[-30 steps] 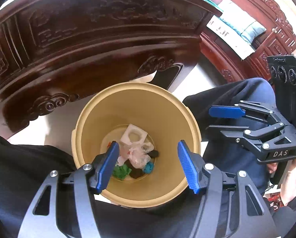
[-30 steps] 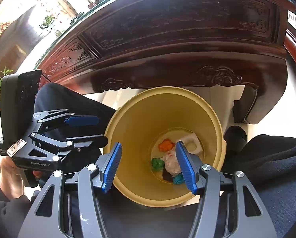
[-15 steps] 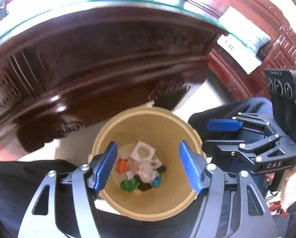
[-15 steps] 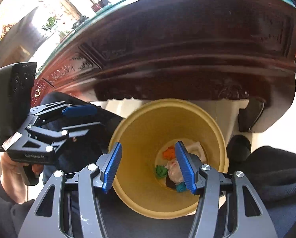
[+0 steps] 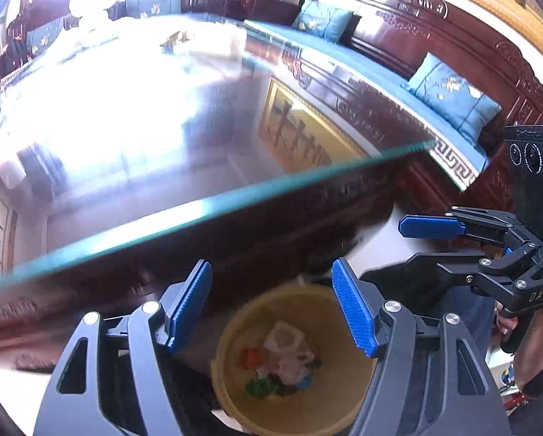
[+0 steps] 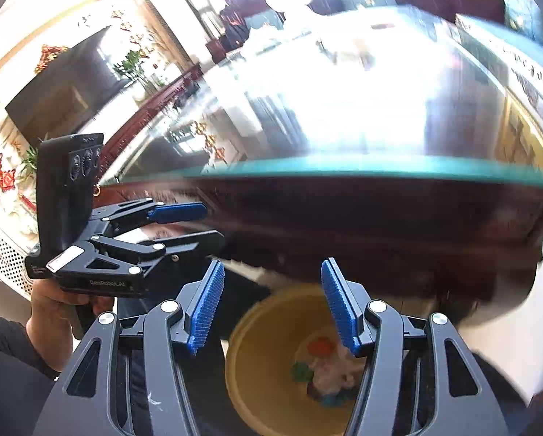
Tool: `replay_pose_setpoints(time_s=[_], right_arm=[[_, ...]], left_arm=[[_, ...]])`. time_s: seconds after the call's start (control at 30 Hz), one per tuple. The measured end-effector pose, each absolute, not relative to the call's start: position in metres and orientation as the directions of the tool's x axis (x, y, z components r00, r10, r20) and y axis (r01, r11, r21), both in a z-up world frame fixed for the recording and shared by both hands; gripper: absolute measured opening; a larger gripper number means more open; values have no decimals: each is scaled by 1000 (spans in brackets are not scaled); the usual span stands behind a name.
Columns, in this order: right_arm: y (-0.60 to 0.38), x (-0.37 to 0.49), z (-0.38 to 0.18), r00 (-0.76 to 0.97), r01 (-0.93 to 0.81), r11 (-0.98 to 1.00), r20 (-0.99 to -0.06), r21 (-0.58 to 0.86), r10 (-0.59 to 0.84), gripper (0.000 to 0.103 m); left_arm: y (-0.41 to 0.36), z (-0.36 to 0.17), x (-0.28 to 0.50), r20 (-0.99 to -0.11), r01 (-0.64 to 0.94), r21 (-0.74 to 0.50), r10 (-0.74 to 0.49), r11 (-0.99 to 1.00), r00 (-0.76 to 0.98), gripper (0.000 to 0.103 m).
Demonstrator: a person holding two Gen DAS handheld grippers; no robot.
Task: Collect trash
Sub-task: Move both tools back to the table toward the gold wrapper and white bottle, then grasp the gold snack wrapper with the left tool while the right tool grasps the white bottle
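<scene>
Both grippers had risen since a second earlier: the bin that had filled each view now sat low in frame, and the glass tabletop, hidden before behind the carved wood edge, spread across the upper half. On the left, a hand gripped the left gripper; its jaws were opening, fairly wide, with nothing between the blue pads. Below and just ahead of it stood the bin, yellow and round, on the floor at the table's foot, with the collected trash lying at its bottom: a white piece, crumpled plastic, orange, green and blue scraps. To the right hung the right gripper, its jaws moderately apart and likewise empty, over the same bin. Both pointed steeply down and forward toward the table. Any trash left to collect, I judged, lay up and ahead on the glass; at the far end some blurred pale things showed, too washed out by glare to name. Neither gripper looked clearly nearer them, and no long axis could be made out.
</scene>
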State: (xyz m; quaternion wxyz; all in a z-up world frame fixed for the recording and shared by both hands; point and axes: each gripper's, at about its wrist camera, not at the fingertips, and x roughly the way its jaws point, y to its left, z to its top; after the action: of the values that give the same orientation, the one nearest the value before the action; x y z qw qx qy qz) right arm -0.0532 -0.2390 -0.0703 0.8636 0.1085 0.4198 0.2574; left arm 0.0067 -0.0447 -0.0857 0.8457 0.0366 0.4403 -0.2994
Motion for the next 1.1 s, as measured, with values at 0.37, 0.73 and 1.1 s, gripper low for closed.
replay_pose_setpoints(time_s=[0.37, 0.73, 1.1], right_arm=[[-244, 23, -15, 606, -399, 840, -581, 367, 542, 56], [-261, 109, 3, 643, -377, 841, -544, 388, 540, 56], [-281, 164, -17, 644, -312, 850, -564, 424, 517, 56]], left_arm=[[-67, -18, 85, -672, 559, -160, -504, 814, 543, 77], [-88, 5, 198, -631, 446, -116, -412, 888, 657, 78], [-97, -25, 313, -708, 246, -149, -277, 958, 649, 77]])
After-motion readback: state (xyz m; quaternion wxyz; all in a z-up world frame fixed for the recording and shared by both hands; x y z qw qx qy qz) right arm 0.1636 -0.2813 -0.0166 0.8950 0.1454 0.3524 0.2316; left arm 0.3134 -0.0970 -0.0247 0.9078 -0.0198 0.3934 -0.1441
